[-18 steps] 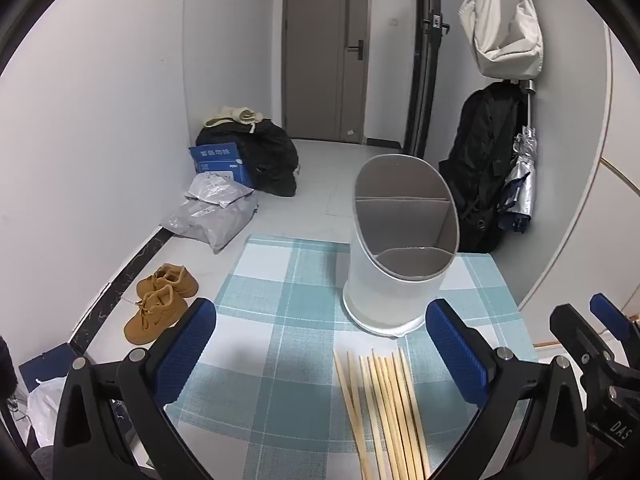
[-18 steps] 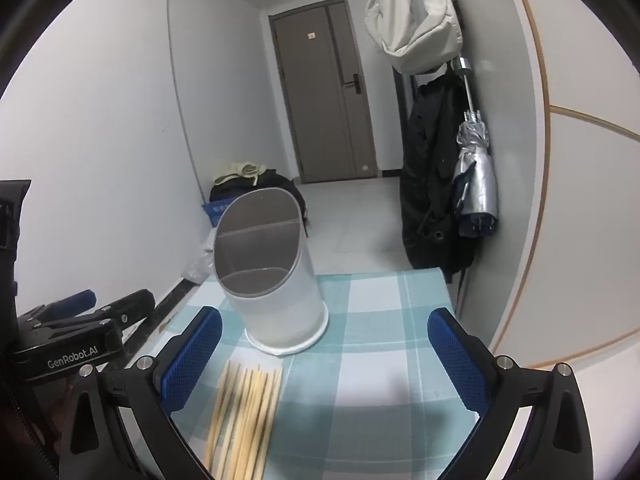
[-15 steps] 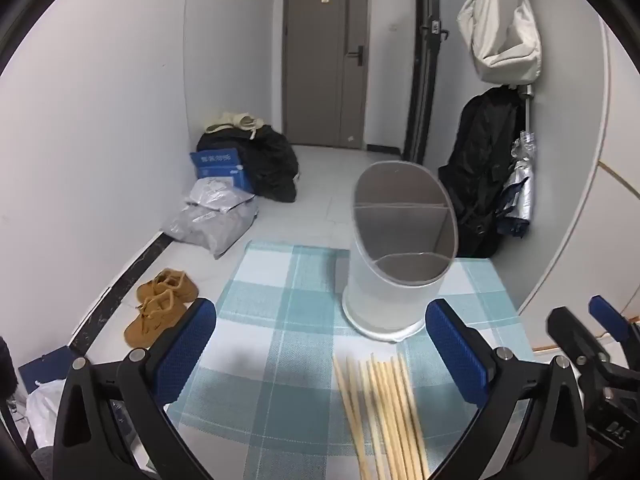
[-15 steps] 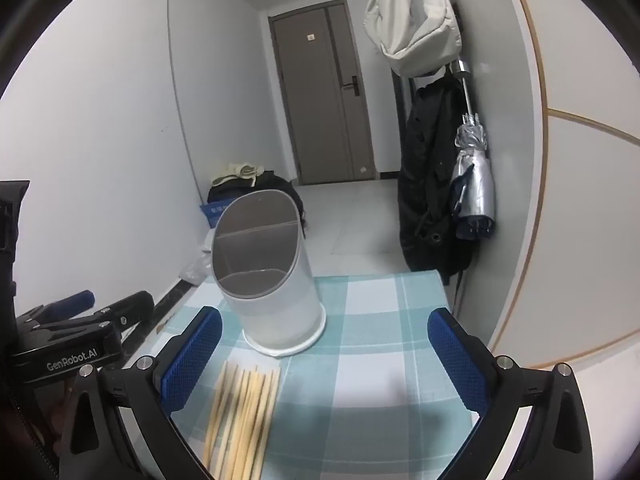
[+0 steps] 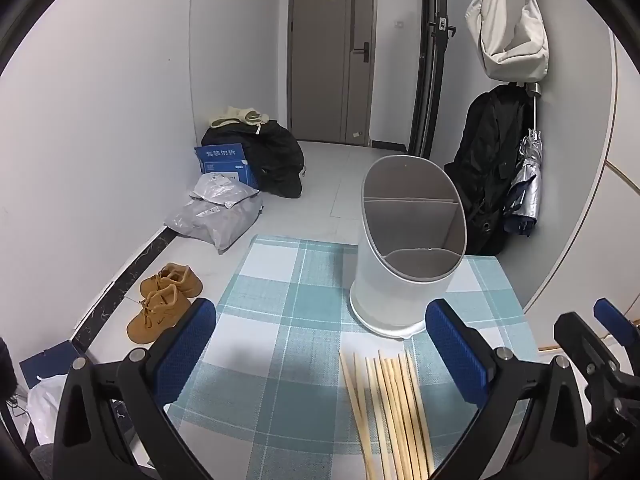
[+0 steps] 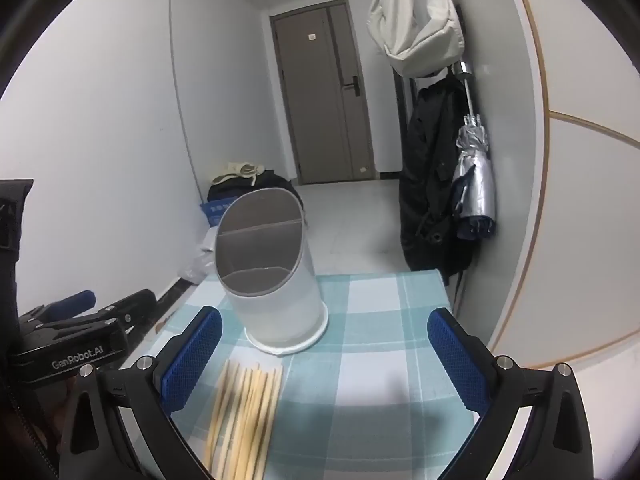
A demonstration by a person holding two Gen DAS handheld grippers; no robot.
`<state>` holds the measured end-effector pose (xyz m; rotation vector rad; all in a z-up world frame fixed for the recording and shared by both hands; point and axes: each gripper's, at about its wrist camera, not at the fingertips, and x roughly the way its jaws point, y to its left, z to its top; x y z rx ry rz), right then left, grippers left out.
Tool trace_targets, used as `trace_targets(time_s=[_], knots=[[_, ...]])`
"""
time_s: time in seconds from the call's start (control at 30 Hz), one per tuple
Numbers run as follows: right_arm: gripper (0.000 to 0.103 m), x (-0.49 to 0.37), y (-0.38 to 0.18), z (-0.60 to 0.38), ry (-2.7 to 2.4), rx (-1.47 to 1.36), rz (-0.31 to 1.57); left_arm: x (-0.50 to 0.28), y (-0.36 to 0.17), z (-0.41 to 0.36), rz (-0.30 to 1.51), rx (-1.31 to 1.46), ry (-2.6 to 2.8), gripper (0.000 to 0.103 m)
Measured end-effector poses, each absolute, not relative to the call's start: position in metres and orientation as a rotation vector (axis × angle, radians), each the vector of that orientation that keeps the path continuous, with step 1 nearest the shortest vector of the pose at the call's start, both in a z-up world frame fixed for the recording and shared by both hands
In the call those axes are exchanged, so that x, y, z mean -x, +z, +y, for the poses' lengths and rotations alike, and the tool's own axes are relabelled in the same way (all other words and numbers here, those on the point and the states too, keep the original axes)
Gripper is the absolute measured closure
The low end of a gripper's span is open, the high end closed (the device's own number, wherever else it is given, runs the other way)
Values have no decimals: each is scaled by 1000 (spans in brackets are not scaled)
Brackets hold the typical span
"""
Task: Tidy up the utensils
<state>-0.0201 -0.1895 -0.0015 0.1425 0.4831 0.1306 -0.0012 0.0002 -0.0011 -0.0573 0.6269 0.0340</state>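
A narrow white-walled hallway ending in a grey door is seen beyond a table covered by a teal plaid tablecloth. In the left wrist view, a pair of tan shoes is seen on the floor outside the left finger, with grey parcel bags and a blue box farther back along the wall. The left gripper is held with its blue-padded fingers spread wide, nothing between them but cloth. A bundle of wooden chopsticks lies flat between the fingers, nearer the right one. Just past the chopstick tips, a white utensil holder with a slanted, divided opening stands upright, its compartments showing no contents. A black coat, a folded silver umbrella and a cream bag hang on the right wall.

In the right wrist view, the right gripper is likewise spread wide and holds nothing. The chopsticks lie just inside its left finger, slightly blurred, and the holder stands just beyond them.
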Motion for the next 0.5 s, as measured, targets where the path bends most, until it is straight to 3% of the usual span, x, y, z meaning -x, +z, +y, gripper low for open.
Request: trace_targets(time_s=[0.5], knots=[[0, 26, 0, -188, 133, -150, 458, -1, -3, 2, 636, 60, 24, 1]])
